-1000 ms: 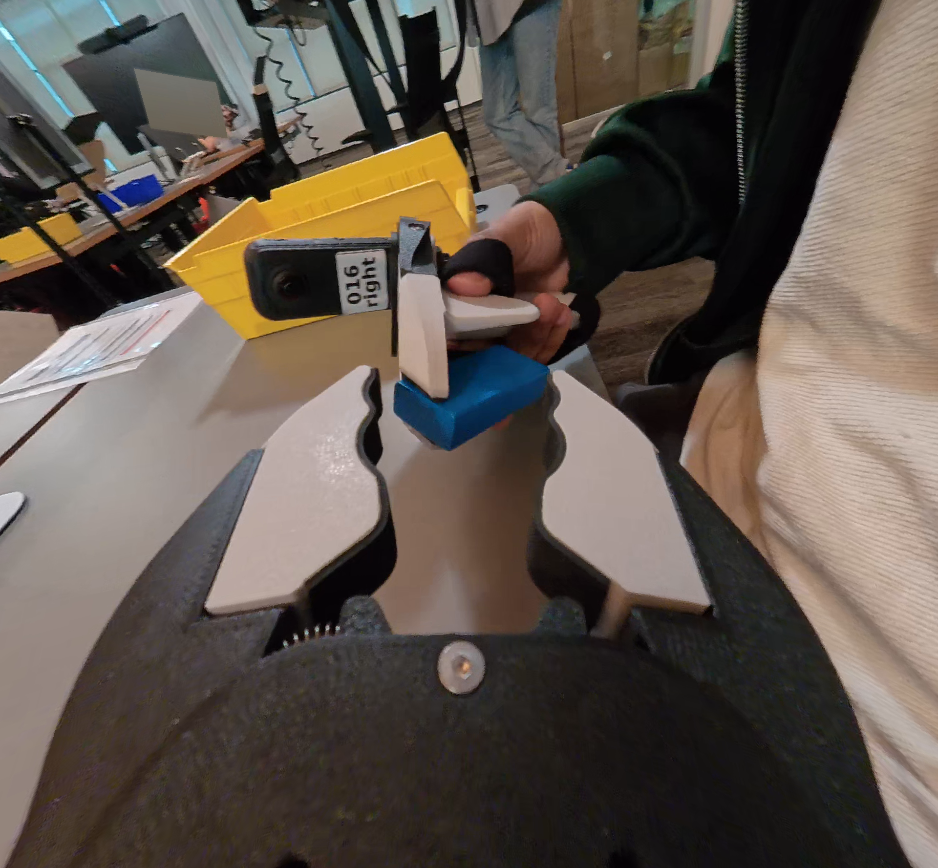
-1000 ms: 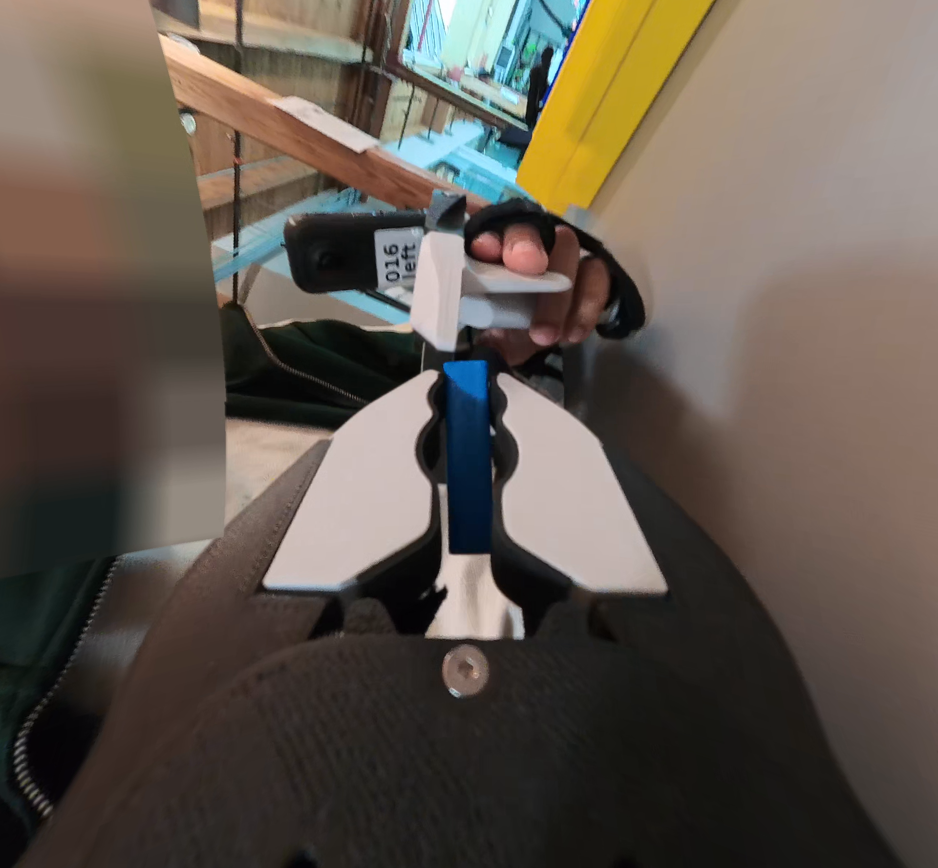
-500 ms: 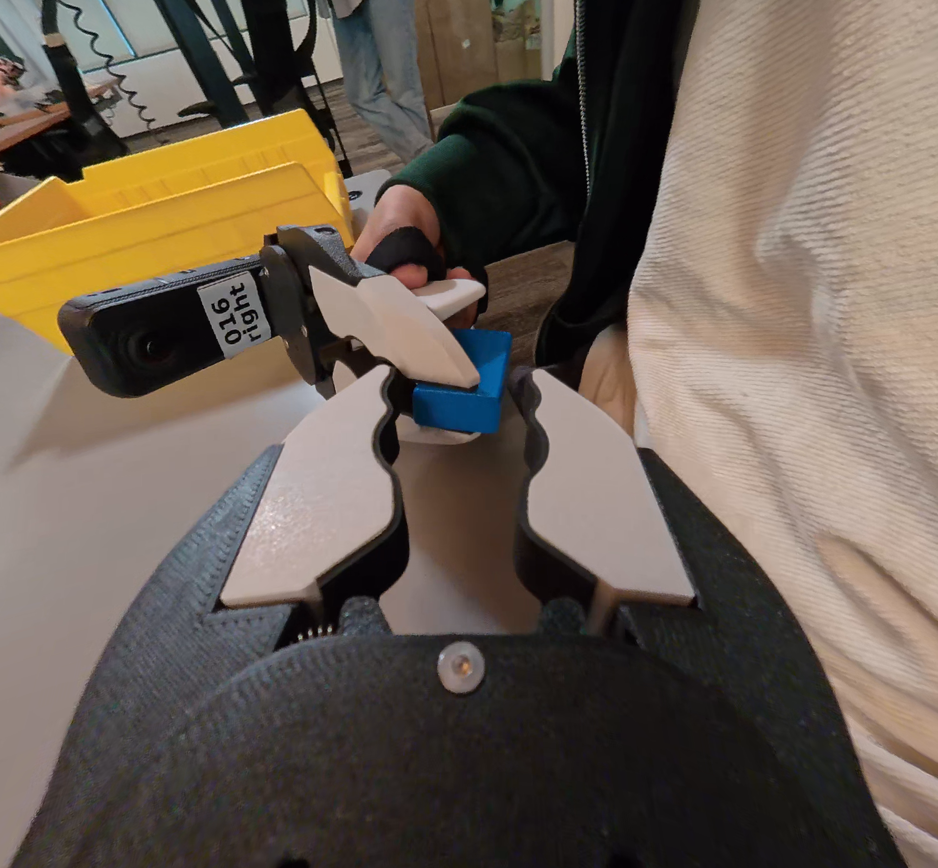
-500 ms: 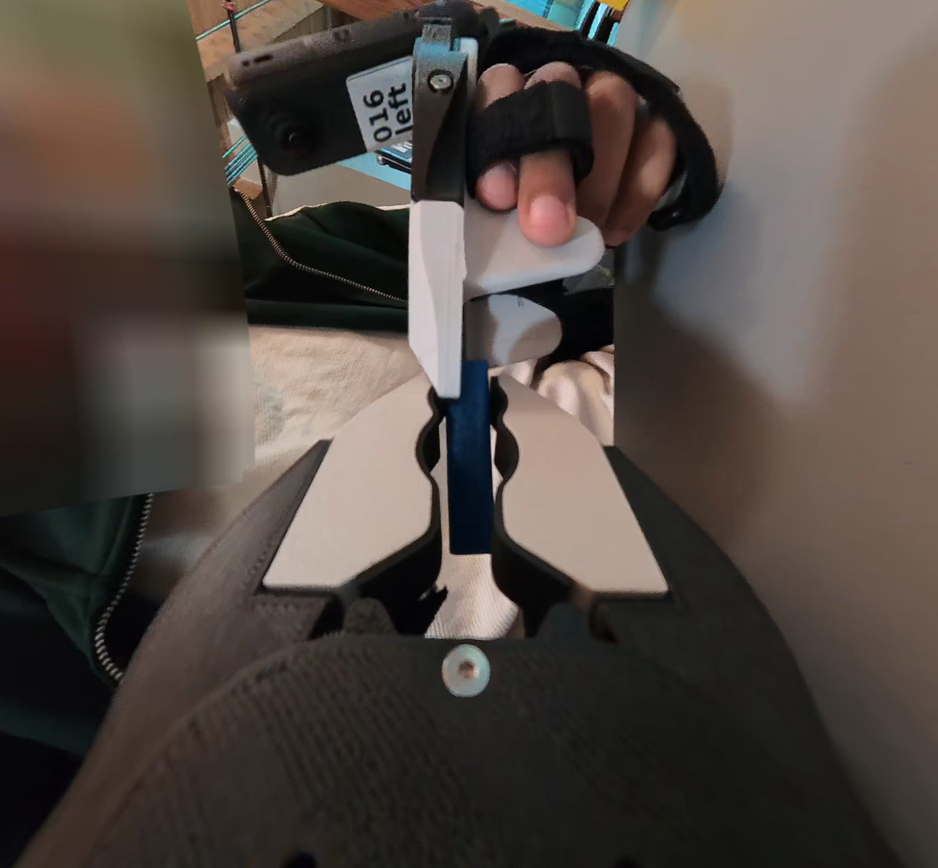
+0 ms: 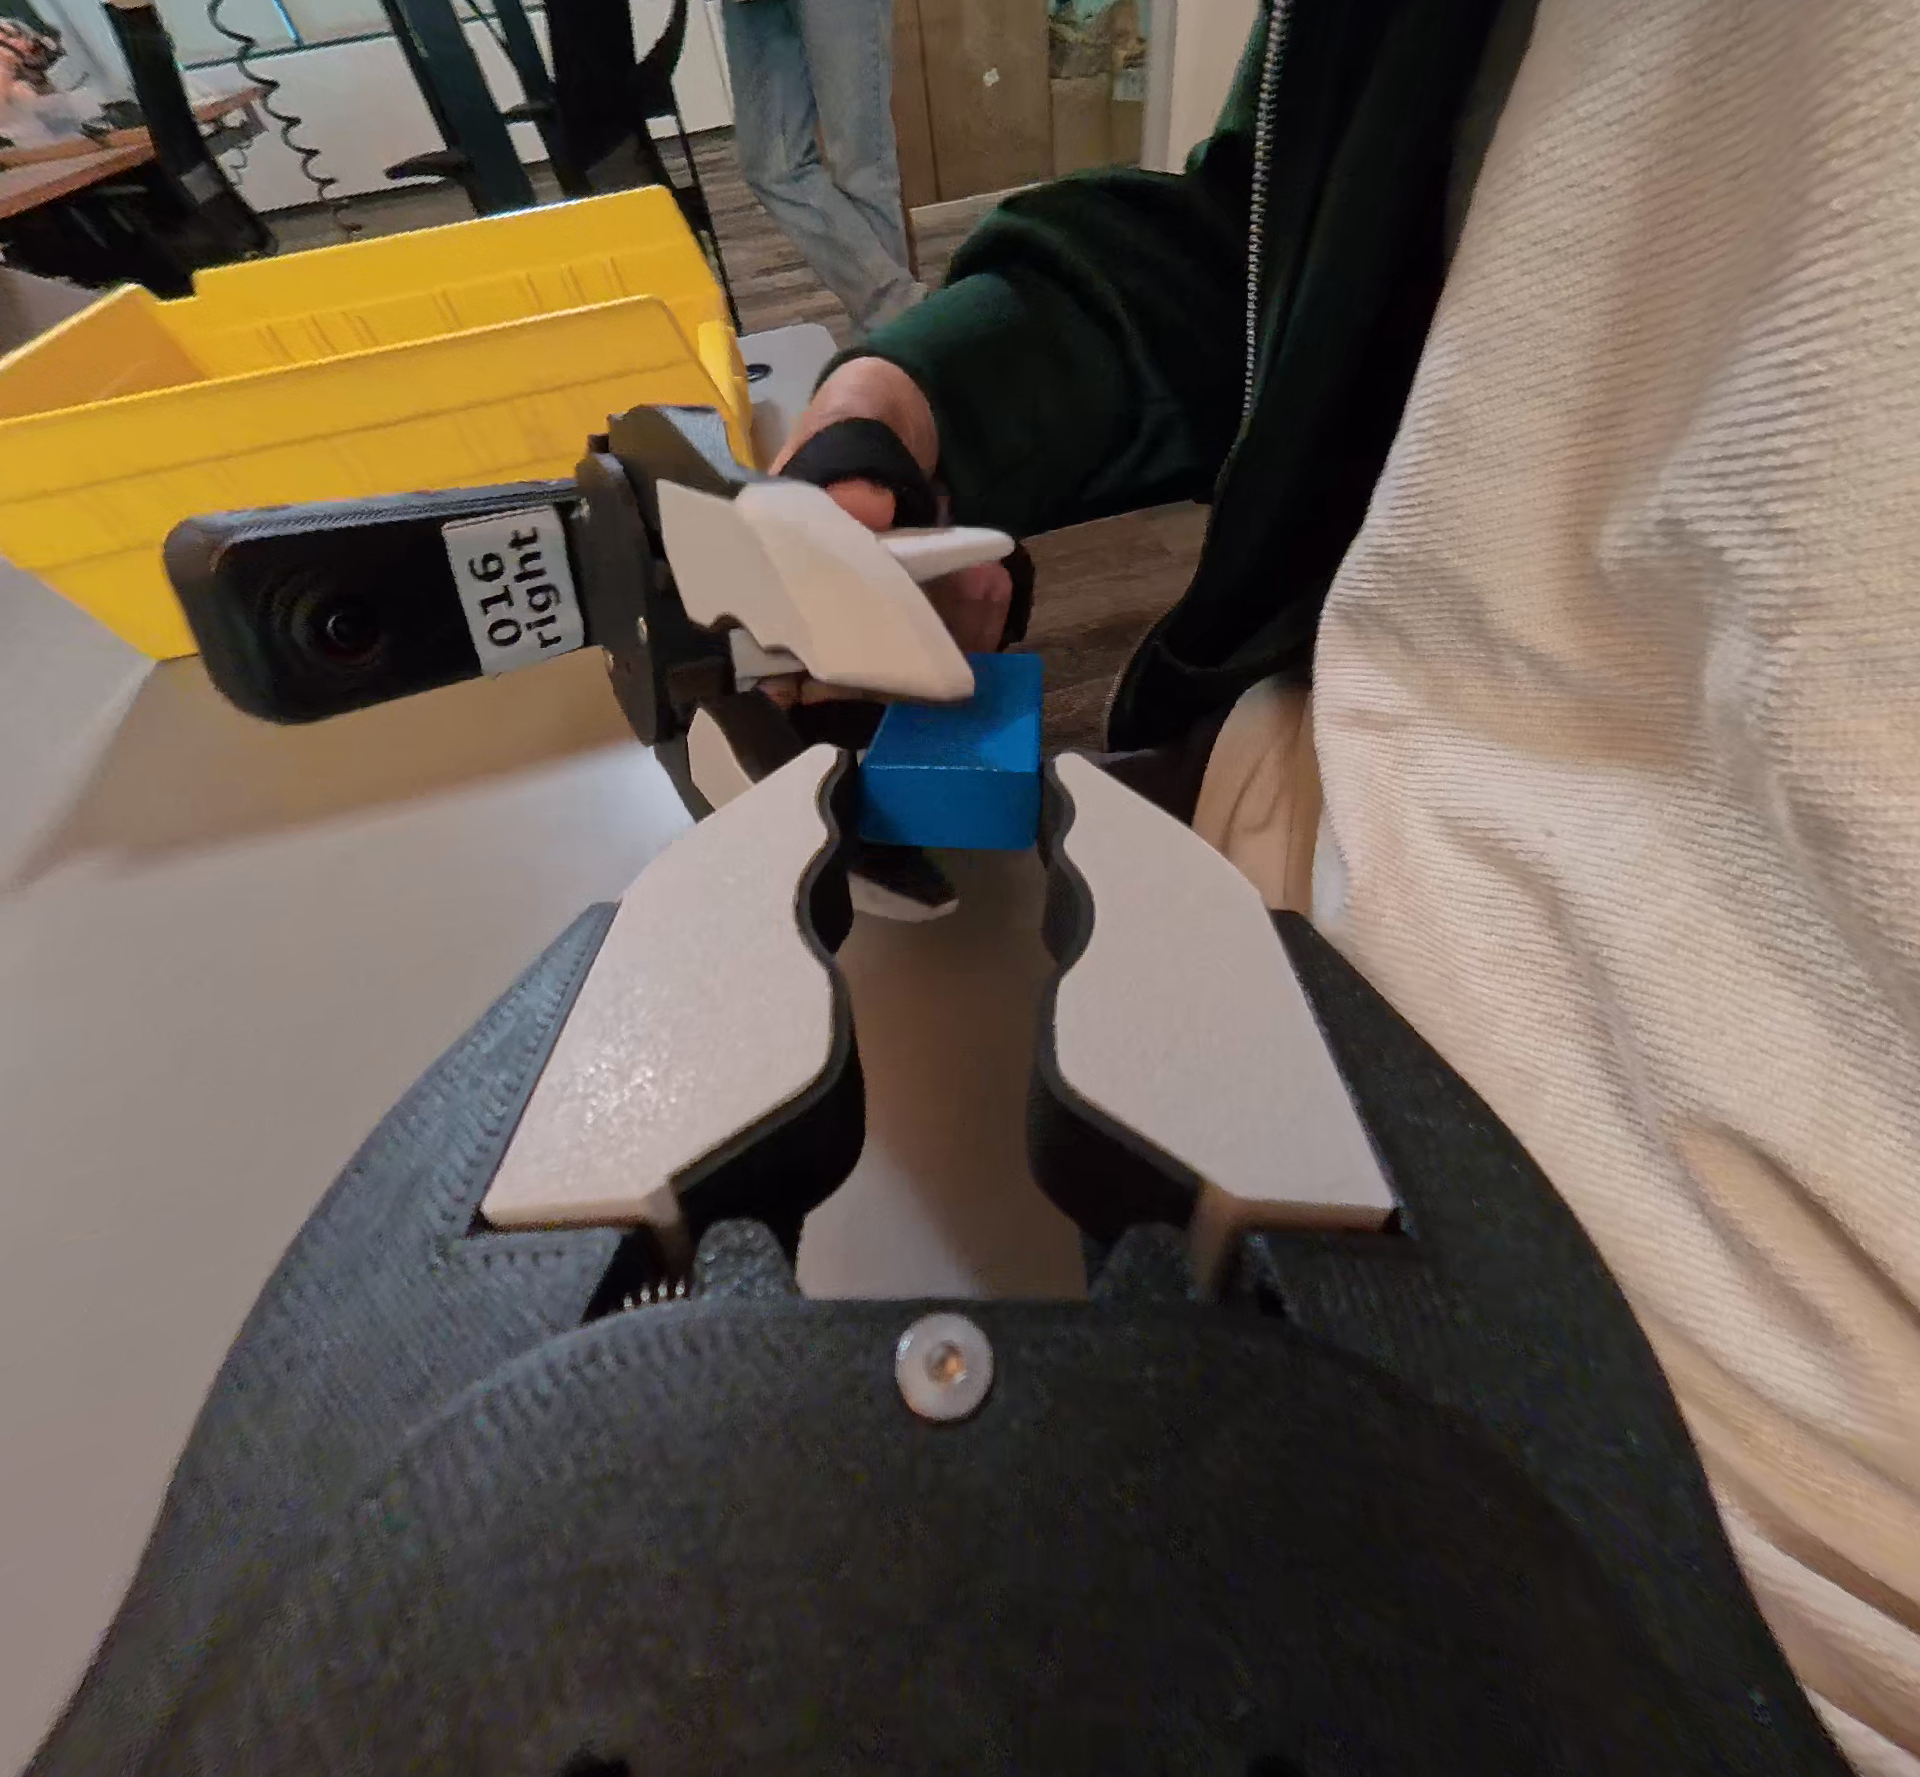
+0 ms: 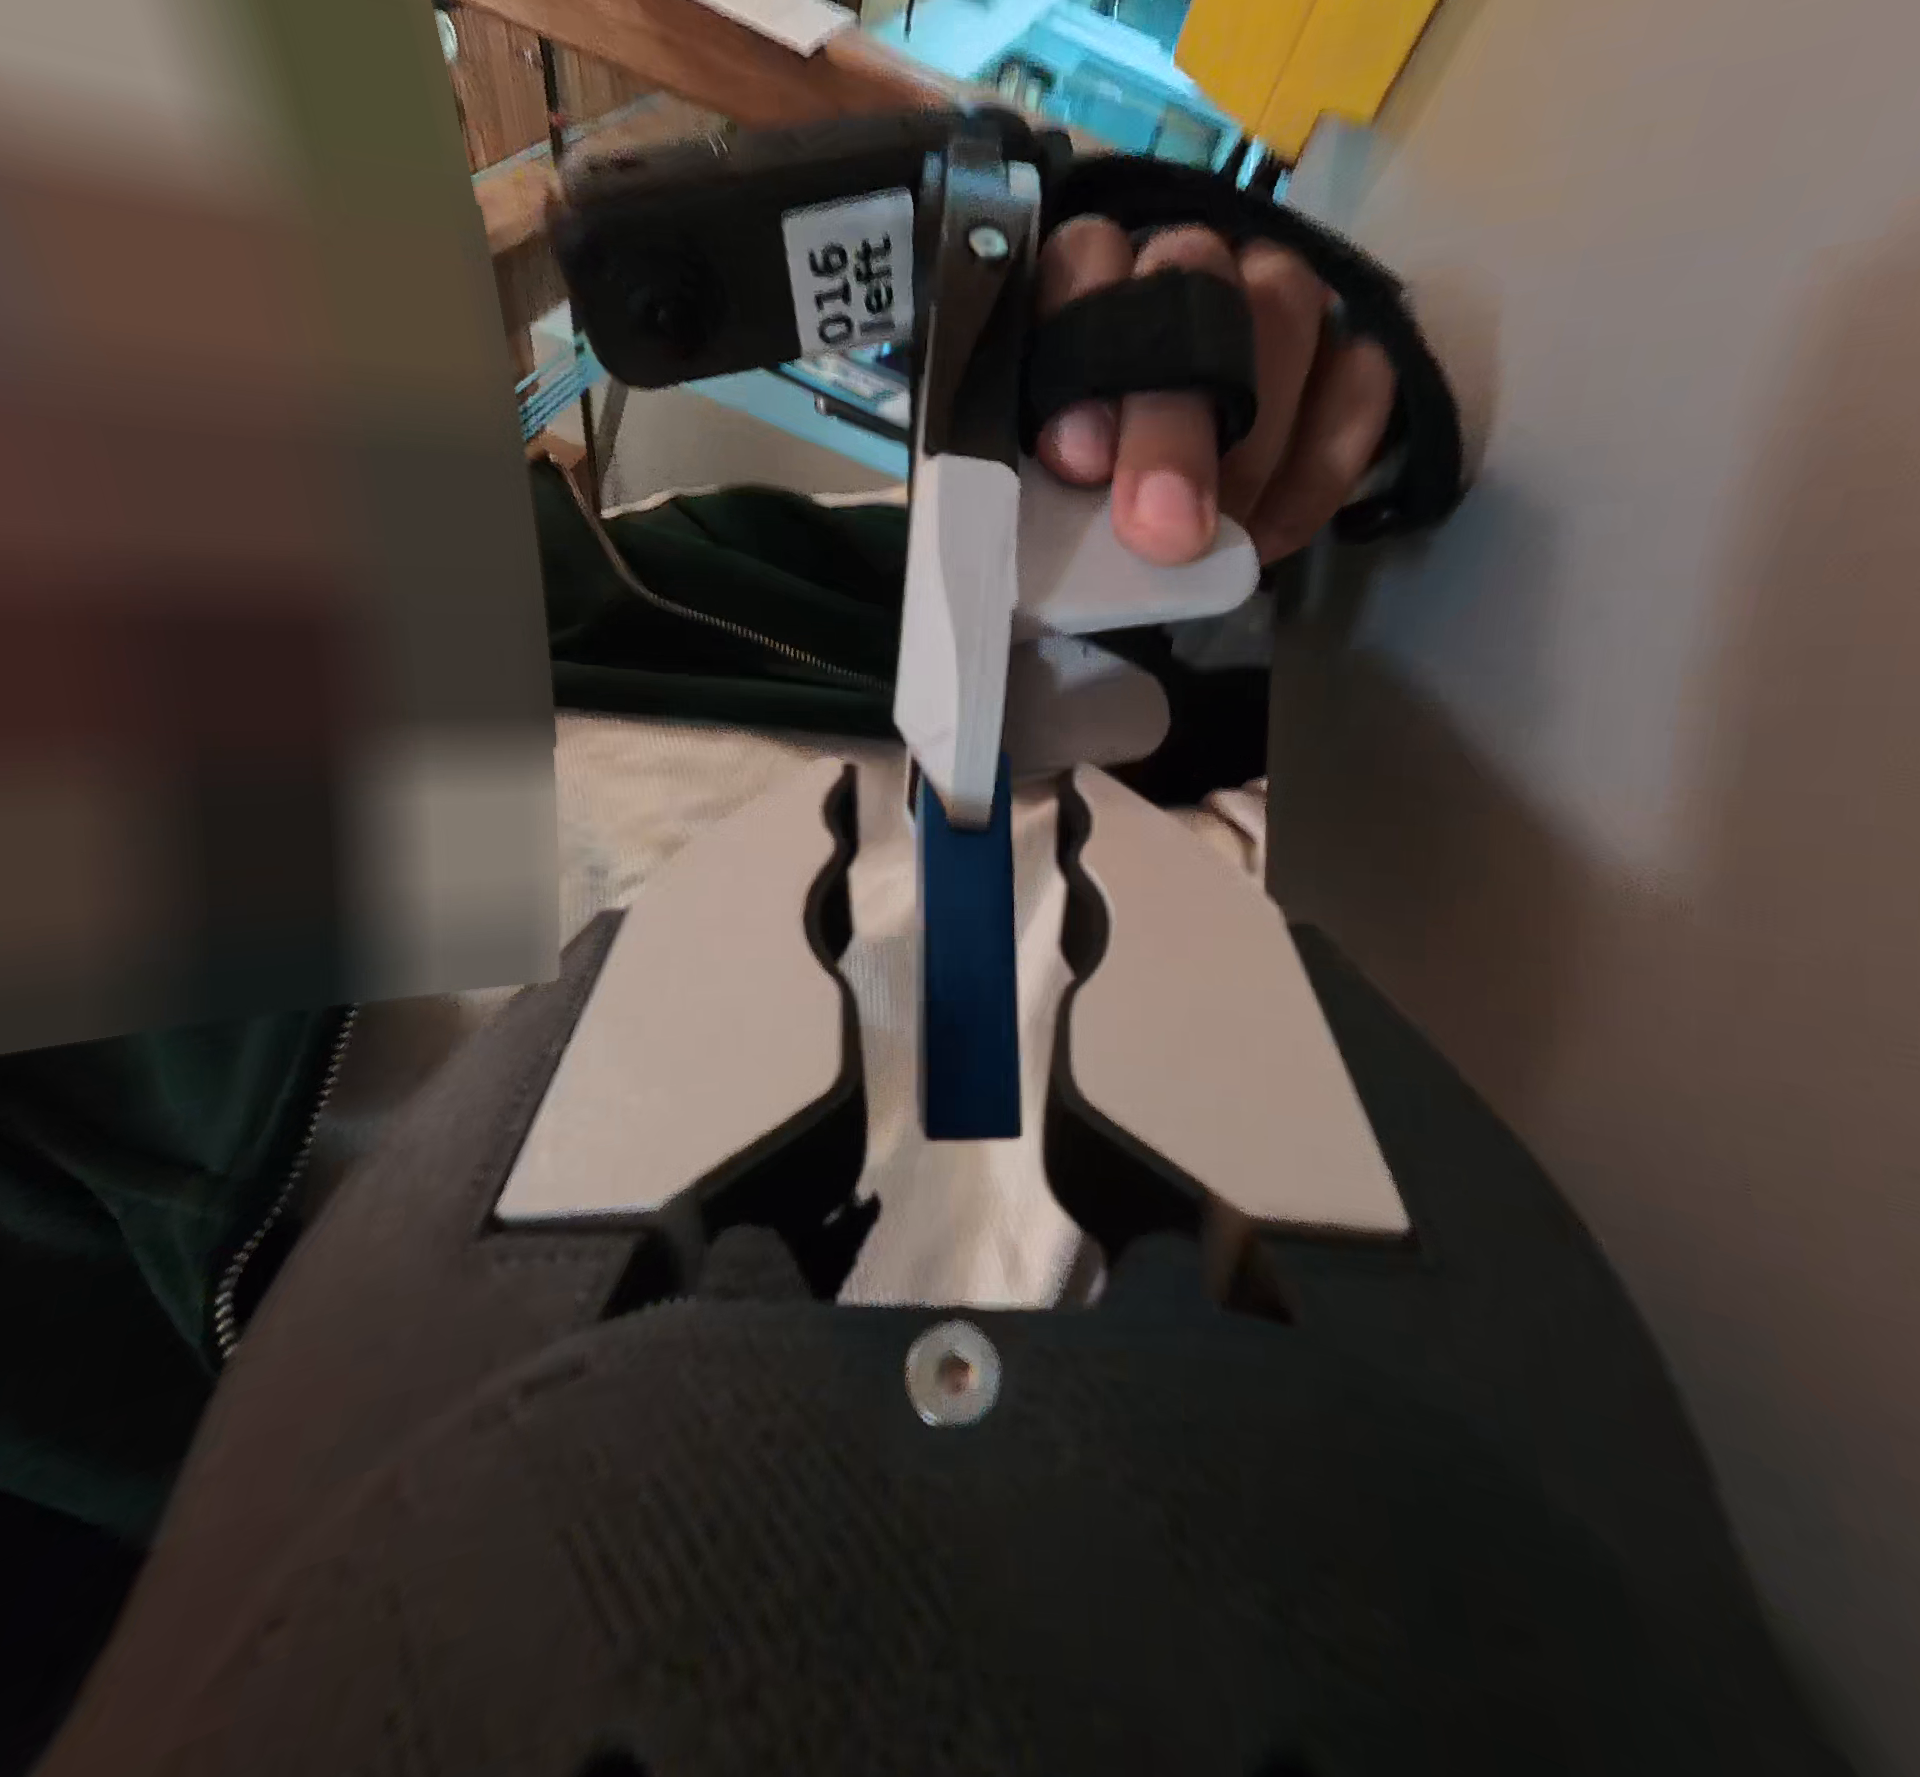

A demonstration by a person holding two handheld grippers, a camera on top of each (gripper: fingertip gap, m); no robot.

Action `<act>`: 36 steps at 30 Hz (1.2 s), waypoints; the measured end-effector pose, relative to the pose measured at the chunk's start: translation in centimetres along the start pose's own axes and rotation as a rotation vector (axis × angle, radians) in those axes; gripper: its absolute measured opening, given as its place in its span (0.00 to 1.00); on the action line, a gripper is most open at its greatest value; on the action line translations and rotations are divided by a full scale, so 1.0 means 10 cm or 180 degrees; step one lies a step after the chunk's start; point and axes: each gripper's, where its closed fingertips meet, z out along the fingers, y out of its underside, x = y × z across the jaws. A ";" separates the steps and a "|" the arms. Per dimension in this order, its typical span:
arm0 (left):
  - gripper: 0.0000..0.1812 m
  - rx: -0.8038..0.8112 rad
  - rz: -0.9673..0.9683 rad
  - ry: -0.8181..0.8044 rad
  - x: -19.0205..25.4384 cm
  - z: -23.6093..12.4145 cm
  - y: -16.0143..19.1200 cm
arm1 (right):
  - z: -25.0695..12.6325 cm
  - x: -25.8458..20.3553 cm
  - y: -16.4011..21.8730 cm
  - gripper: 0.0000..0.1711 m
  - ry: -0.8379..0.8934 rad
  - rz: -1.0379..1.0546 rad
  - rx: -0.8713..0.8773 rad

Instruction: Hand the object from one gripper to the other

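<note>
**Blue block at the handover point, between both my grippers**

The blue block [image 5: 951, 771] is sitting in the air above the grey table [image 5: 260, 948], just in front of my torso. In the left wrist view its two short ends are pressing against the tips of my left gripper [image 5: 948, 797], whose fingers are closing narrowly on it, so that gripper is holding the block. In the right wrist view the block [image 6: 968, 989] is showing edge-on as a thin dark-blue slab, standing in the middle of the gap of my right gripper [image 6: 961, 854]. That gripper is standing wide, with clear space showing on either side of the slab (no contact visible there). The white finger of the left gripper [image 6: 956, 647] is overlapping the slab's far end.

My right hand [image 5: 904, 522], strapped in black, is gripping the right tool's handle behind the block; my left hand [image 6: 1205, 377] is doing likewise on the other tool. A yellow bin [image 5: 364, 397] is resting on the table beyond the grippers. A person in jeans [image 5: 810, 65] is standing well behind it.
</note>
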 end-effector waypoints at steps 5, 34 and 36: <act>0.17 0.0052 -0.0133 -0.0391 -0.24 -0.10 0.00 | -0.19 -0.11 -0.38 0.34 0.0291 -0.0823 0.0674; 0.17 0.1196 -0.0999 -0.0742 -0.61 -0.49 -0.33 | -0.32 -0.28 -0.60 0.21 0.1831 -0.3641 0.0878; 0.18 0.1154 -0.0942 -0.0756 -0.60 -0.48 -0.32 | -0.31 -0.28 -0.59 0.20 0.1804 -0.3621 0.0874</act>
